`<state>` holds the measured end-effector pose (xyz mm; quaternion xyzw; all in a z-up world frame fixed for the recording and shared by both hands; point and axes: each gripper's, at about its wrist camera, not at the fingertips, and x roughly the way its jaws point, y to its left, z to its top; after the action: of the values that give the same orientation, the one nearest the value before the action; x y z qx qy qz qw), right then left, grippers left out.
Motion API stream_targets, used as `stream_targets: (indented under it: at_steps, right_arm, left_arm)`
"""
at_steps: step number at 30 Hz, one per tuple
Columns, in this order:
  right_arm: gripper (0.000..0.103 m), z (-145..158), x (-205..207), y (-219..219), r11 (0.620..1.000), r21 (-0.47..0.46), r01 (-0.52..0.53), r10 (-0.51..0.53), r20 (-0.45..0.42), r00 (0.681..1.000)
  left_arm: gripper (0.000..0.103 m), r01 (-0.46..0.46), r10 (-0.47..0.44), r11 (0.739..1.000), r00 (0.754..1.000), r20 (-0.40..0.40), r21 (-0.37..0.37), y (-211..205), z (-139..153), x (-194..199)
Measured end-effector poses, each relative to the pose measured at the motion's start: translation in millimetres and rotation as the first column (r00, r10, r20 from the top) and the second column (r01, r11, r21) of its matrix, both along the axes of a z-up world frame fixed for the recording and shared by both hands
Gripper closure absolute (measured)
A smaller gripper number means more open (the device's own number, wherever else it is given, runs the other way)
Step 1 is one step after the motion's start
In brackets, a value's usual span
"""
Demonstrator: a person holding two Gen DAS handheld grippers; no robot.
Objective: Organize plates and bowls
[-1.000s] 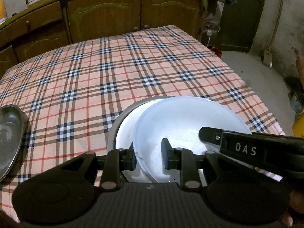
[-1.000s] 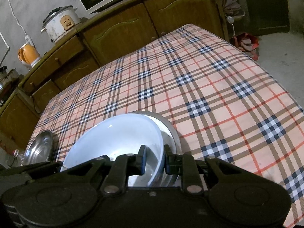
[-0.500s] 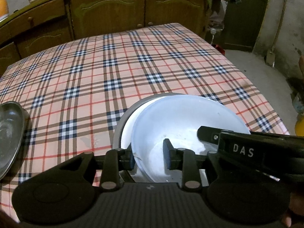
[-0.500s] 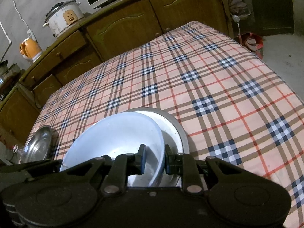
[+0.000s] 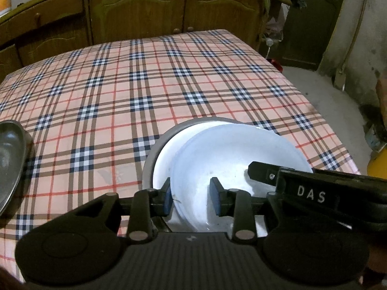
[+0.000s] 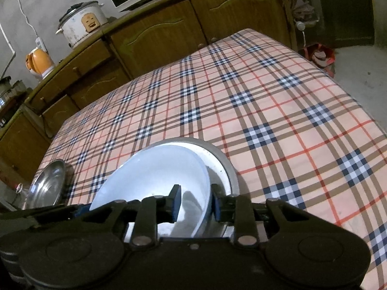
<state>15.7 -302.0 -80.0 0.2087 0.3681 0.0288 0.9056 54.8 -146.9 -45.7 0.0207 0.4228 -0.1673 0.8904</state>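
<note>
Both grippers have parted their jaws since a second ago, when each was pinched tight on the rim of the white bowl (image 5: 232, 159); neither hand has shifted place. At far left a steel dish (image 5: 9, 162) sits at the edge of the checked tablecloth (image 5: 150, 82), well apart from the stack. Next, the left gripper (image 5: 191, 197) stands over the bowl's near-left rim: its left pad touches the outer wall, its right pad stands clear inside the bowl, and the jaws are opening with the rim between them. The white bowl lies tilted inside a wider grey-rimmed plate (image 5: 154, 149) near the front edge of the table, offset toward the right of that plate. The right gripper (image 6: 194, 201) straddles the bowl's right rim; its jaws are likewise opening, the left pad clear of the inner wall, the right pad close against the outside, contact there not certain. Wooden cabinets (image 6: 154, 36) run behind the table, bearing a rice cooker (image 6: 82, 21) and an orange kettle (image 6: 40, 61).
</note>
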Motion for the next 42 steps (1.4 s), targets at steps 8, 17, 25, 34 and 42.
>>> stream_targets:
  at_steps: [8, 17, 25, 34, 42]
  right_arm:
    - [0.056, 11, -7, -3, 1.0, -0.007, 0.008, -0.008, 0.039, 0.999]
    - [0.021, 29, -27, -15, 0.996, -0.033, 0.078, -0.074, 0.107, 0.991]
    - [0.021, 22, -45, -30, 0.988, -0.061, 0.139, -0.135, 0.071, 0.988]
    - [0.021, 25, -74, -29, 0.989, -0.069, 0.133, -0.126, 0.087, 0.988]
    - [0.022, 7, -66, -9, 0.984, -0.146, 0.098, -0.097, 0.016, 0.995]
  left_arm:
    - [0.056, -0.019, 0.019, 1.0, 0.998, 0.064, 0.002, 6, 15, -8]
    - [0.033, -0.038, 0.038, 0.999, 0.997, 0.074, -0.004, 16, 25, -17]
    - [0.02, -0.099, 0.099, 0.995, 0.992, 0.075, -0.009, 34, 26, -18]
    - [0.015, -0.118, 0.12, 0.992, 0.989, 0.082, -0.033, 41, 29, -18]
    - [0.014, -0.124, 0.126, 0.992, 0.989, 0.071, -0.037, 43, 25, -17]
